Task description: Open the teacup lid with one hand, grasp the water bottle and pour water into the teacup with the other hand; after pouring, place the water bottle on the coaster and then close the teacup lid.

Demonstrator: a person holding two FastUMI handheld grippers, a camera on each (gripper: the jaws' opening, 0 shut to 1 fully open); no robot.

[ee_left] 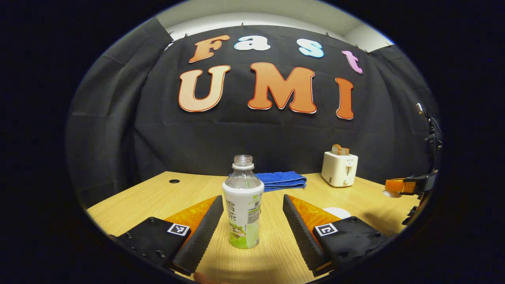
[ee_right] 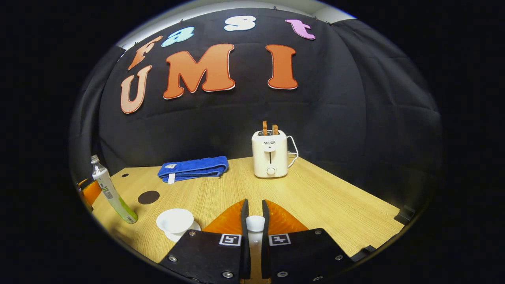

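Left gripper view looks along the left gripper [ee_left: 249,225], whose two fingers stand wide apart on either side of a clear plastic water bottle with a white and green label [ee_left: 243,205]. The bottle stands upright on the light wooden table [ee_left: 158,197], uncapped, in the gap between the fingers, touching neither. Behind it lies a folded blue towel [ee_left: 282,180], and to the right a cream toaster [ee_left: 339,169] with toast in its slots. At the far right edge the other gripper hangs above the table, holding a small white piece.

Right gripper view shows the right gripper [ee_right: 254,227] with its fingers drawn close together, clamped on a small white teacup lid [ee_right: 255,223] held above the table. To the left sits the open white teacup [ee_right: 174,221] on its white saucer [ee_right: 193,228]. Farther left, a round dark coaster [ee_right: 148,197] lies flat on the wood, bare, with the water bottle standing near it at the table's left edge.
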